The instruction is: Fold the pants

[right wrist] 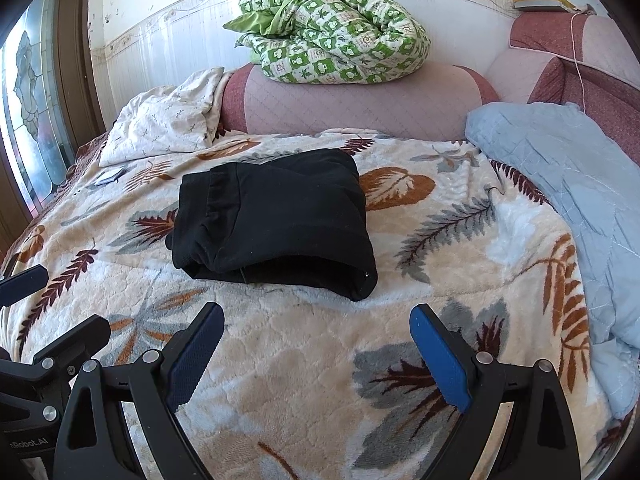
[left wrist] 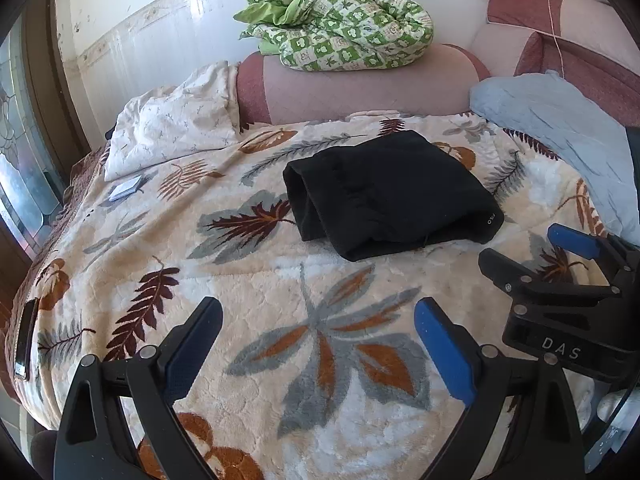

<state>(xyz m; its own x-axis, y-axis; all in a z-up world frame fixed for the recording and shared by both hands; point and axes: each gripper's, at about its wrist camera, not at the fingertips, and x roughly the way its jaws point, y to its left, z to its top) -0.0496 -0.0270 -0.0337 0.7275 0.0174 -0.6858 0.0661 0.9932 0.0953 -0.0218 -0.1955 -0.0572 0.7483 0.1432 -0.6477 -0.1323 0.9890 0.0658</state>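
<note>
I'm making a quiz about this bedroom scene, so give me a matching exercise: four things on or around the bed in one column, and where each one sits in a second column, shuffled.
Things:
1. black pants
2. green checked quilt
3. light blue blanket
4. white pillow

Places:
A. bundled on top of the pink cushion
B. draped along the bed's right side
C. folded, in the middle of the leaf-patterned blanket
D. at the far left, beside the pink cushion

Pairs: 1-C, 2-A, 3-B, 4-D
</note>
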